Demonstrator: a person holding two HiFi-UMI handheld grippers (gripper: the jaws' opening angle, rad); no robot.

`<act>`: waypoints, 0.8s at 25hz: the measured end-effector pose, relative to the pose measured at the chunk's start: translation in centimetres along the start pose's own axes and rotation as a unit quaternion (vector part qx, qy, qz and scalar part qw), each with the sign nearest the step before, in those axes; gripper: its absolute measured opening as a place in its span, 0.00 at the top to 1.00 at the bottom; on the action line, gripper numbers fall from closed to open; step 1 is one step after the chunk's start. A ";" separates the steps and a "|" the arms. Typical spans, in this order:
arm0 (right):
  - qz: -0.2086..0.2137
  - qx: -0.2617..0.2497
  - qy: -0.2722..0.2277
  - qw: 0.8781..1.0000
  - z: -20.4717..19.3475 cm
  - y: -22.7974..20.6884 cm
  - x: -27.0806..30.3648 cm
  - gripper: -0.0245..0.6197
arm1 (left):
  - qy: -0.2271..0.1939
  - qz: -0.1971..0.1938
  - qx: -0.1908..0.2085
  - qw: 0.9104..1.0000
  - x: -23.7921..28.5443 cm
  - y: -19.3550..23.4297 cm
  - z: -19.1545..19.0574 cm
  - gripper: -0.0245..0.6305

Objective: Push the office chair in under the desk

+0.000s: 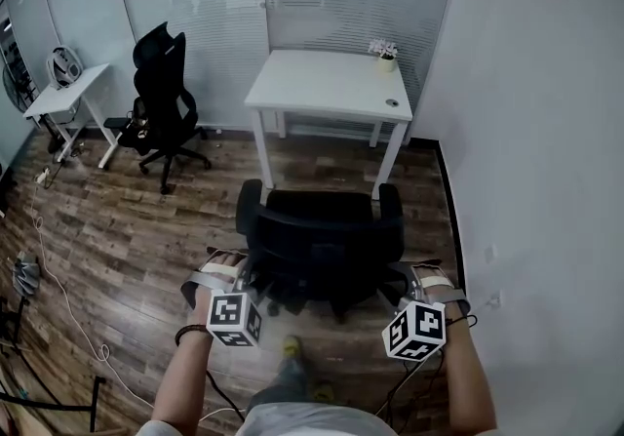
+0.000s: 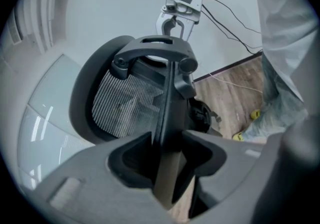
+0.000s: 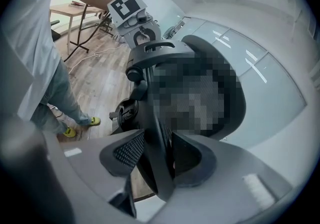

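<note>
A black office chair (image 1: 322,234) stands on the wood floor just in front of the white desk (image 1: 327,83), its seat facing the desk and partly at the desk's front edge. My left gripper (image 1: 239,273) sits at the left edge of the chair's backrest and my right gripper (image 1: 408,278) at its right edge. In the left gripper view the jaws of the left gripper (image 2: 167,155) close on the backrest's frame bar (image 2: 167,102). In the right gripper view the right gripper (image 3: 157,155) clamps the backrest's rim (image 3: 155,118) the same way.
A small potted plant (image 1: 386,54) stands on the desk's far right corner. A second black chair (image 1: 161,93) and a small white table (image 1: 68,93) stand at the left. A grey wall (image 1: 536,132) runs close on the right. Cables (image 1: 58,278) lie on the floor.
</note>
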State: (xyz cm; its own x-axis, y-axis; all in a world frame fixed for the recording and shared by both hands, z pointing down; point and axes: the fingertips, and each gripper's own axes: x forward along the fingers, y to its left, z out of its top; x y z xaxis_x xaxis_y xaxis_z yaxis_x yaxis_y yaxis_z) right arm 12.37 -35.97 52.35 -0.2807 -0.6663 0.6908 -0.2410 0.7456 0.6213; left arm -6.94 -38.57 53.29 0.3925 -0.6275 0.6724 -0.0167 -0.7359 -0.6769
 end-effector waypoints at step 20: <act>-0.013 0.035 0.023 0.999 2.4 -14.1 13.6 0.70 | -0.029 0.002 0.018 0.999 11.9 15.5 -7.4 0.68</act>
State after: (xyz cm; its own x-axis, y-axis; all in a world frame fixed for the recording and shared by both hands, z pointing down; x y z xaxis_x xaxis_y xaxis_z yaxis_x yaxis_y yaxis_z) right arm 9.75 -55.48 52.11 -0.2317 -0.6833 0.6925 -0.3121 0.7264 0.6123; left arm -9.33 -59.33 53.00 0.4443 -0.6136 0.6528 0.0148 -0.7235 -0.6902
